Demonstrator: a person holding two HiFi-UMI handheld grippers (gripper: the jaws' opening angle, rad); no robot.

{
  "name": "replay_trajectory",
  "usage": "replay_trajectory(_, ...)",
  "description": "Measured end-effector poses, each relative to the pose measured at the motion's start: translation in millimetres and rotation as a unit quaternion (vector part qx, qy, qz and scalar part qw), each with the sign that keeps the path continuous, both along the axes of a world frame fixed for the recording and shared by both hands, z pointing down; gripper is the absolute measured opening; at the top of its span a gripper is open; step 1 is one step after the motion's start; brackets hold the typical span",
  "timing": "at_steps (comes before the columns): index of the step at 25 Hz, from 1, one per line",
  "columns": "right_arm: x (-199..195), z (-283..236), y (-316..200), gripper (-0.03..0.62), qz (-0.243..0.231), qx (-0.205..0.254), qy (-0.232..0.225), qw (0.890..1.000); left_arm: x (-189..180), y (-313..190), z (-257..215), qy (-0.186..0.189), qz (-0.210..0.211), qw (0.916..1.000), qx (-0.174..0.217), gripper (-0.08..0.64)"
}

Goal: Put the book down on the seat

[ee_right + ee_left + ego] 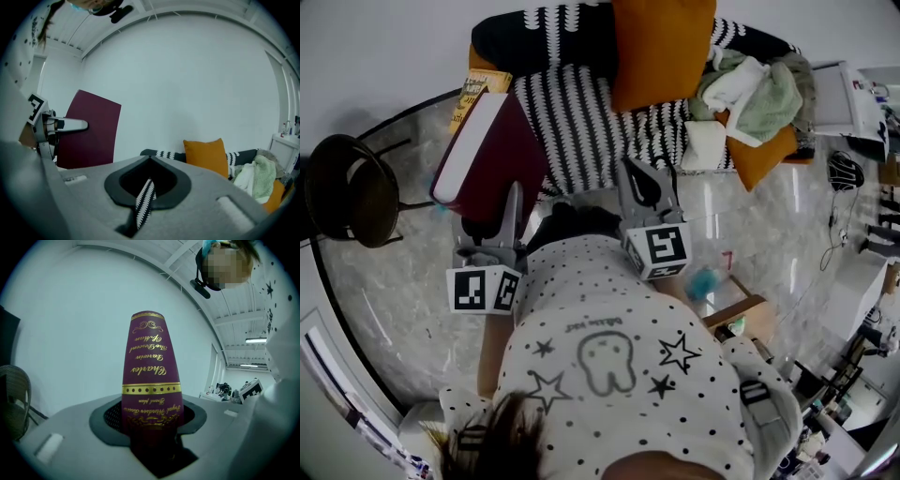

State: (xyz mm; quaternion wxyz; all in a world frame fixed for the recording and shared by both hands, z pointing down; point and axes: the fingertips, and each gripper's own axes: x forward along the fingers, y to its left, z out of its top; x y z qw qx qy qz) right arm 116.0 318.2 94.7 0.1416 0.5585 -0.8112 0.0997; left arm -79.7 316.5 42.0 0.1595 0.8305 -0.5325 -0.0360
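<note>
- Head view: the left gripper carries a maroon hardback book with white page edges, and its fingers are clamped on the book's lower end.
- Left gripper view: the book's spine, printed with gold script and a gold band, fills the gap between the fingers and rises straight out beyond the fingertips.
- The book stands on edge in the grip and is not laid flat. It extends forward from the left fingertips over the left edge of the black-and-white striped fabric seat.
- The right gripper sits to the right of the left gripper, well apart from the book. Its fingers point at the striped seat.
- Right gripper view: the fingers are drawn almost together, leaving a thin slit. Only the striped seat pattern shows through the slit, and nothing is gripped.
- An orange square cushion leans at the back of the seat, beyond and to the right of the right fingertips.
- A dark round chair stands to the left of the left fingers, well apart from them.
</note>
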Motion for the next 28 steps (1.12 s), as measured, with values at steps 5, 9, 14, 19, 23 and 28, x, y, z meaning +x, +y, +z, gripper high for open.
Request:
replay_trajectory(5,-17,7,-14,0.002,0.0,-0.005,0.005,1.0,-20,-15,9,0.001,-0.001,1.0,-0.009,0.227)
replay_trajectory(9,-22,12,-19,0.002,0.001,-0.01,0.008,1.0,-28,-21,16,0.003,-0.003,0.9999,-0.014,0.227)
replay_trajectory(14,-15,6,-18,0.002,-0.008,-0.005,0.008,1.0,-19,-17,10,0.004,-0.01,0.9999,-0.011,0.227)
replay_trajectory(19,-26,8,-49,0.002,-0.027,-0.006,0.007,1.0,-31,-38,14,0.005,-0.032,0.9994,-0.011,0.228)
replay_trajectory(23,-28,8,-63,0.002,-0.044,-0.005,0.008,0.999,-34,-48,12,0.003,-0.048,0.9988,-0.008,0.227)
replay_trajectory(28,-17,9,-88,0.002,-0.066,-0.008,0.01,0.998,-26,-63,13,0.004,-0.077,0.997,-0.009,0.227)
